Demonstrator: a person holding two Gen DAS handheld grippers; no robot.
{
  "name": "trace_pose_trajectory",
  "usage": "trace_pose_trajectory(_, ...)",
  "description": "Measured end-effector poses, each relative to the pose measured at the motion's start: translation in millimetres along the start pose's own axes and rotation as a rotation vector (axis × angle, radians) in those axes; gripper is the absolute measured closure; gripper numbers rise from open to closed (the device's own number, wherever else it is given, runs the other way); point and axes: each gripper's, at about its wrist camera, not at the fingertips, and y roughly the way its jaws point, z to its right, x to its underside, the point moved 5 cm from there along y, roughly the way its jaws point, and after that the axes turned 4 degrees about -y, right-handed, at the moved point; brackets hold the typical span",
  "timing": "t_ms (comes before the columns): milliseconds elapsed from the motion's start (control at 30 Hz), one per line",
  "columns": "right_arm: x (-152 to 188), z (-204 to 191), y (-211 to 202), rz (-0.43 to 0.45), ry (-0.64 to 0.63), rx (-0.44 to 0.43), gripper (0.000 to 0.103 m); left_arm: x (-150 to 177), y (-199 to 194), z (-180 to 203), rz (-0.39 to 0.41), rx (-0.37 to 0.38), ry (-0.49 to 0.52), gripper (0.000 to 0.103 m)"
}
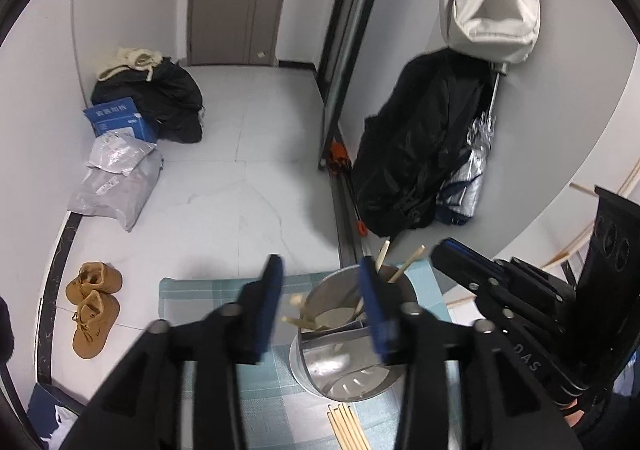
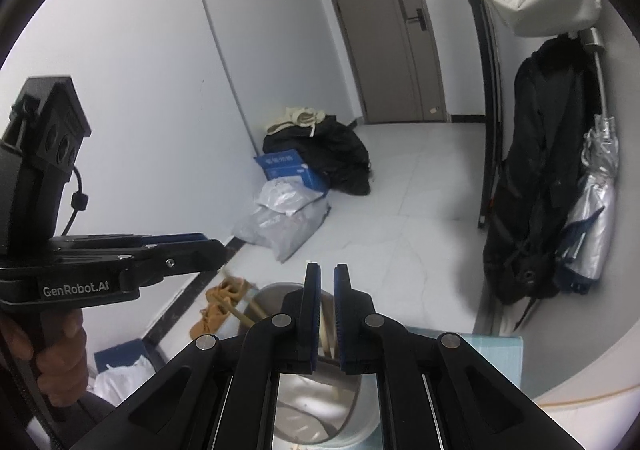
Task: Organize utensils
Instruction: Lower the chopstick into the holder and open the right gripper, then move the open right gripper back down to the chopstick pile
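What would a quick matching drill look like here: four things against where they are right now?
Things:
1. metal holder
2. loose chopsticks
3. boots
4. black coat

Places:
A. hanging on the wall beside a silver umbrella
B. on the floor by the dark baseboard
C. lying flat on the checked cloth, just in front of the holder
D. standing on the checked cloth with chopsticks upright inside

Pairs: 1-D, 2-C, 3-B, 4-A

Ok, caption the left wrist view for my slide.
Open left hand-held gripper over a steel holder with chopsticks inside.
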Motion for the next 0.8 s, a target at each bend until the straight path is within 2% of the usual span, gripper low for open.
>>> trace_pose_trajectory(67, 0.3, -0.1, -11.4, 0.015, 0.01, 0.008, 0.091, 1.9, -5.0, -0.5, 0.023, -0.017, 0.002, 0.06)
trace_pose_trajectory(133, -0.1, -1.0, -22.9, 0.033, 0.023, 0.021, 0.083, 4.0, -12.0, 0.9, 0.041, -0.04, 0.0, 0.056)
trace_pose_trajectory(200, -0.4, -1.7, -31.3, 0.05, 0.034, 0.029, 0.07, 7.0, -21.6, 3.0, 0.06, -0.053, -0.007, 0.051)
trace_pose_trajectory(300, -1.1, -6.0, -49.7, 0.076, 0.038, 0.049, 0.063, 12.0, -33.9, 4.0, 0.095, -0.078, -0.024, 0.04)
trace_pose_trajectory(333, -1.2, -8.2, -55.7, 0.085, 0.036, 0.054, 0.062, 13.3, -36.9, 4.3, 0.105, -0.083, -0.027, 0.039)
trace_pose_trajectory(400, -0.1, -10.8, -65.8, 0.099, 0.033, 0.069, 0.049, 16.9, -44.7, 3.9, 0.12, -0.097, -0.036, 0.038)
trace_pose_trajectory(433, 0.9, -13.3, -72.8, 0.109, 0.03, 0.076, 0.046, 18.7, -47.9, 4.2, 0.126, -0.098, -0.038, 0.038)
trace_pose_trajectory(500, 3.0, -17.3, -83.1, 0.124, 0.027, 0.086, 0.043, 22.8, -54.3, 4.4, 0.14, -0.111, -0.042, 0.036)
trace_pose_trajectory(600, 9.5, -22.2, -94.7, 0.132, 0.027, 0.092, 0.04, 30.5, -64.4, 6.4, 0.161, -0.128, -0.042, 0.028)
trace_pose_trajectory(800, 25.5, -28.0, -117.0, 0.157, 0.028, 0.106, 0.032, 46.1, -78.1, 13.5, 0.195, -0.136, -0.03, 0.025)
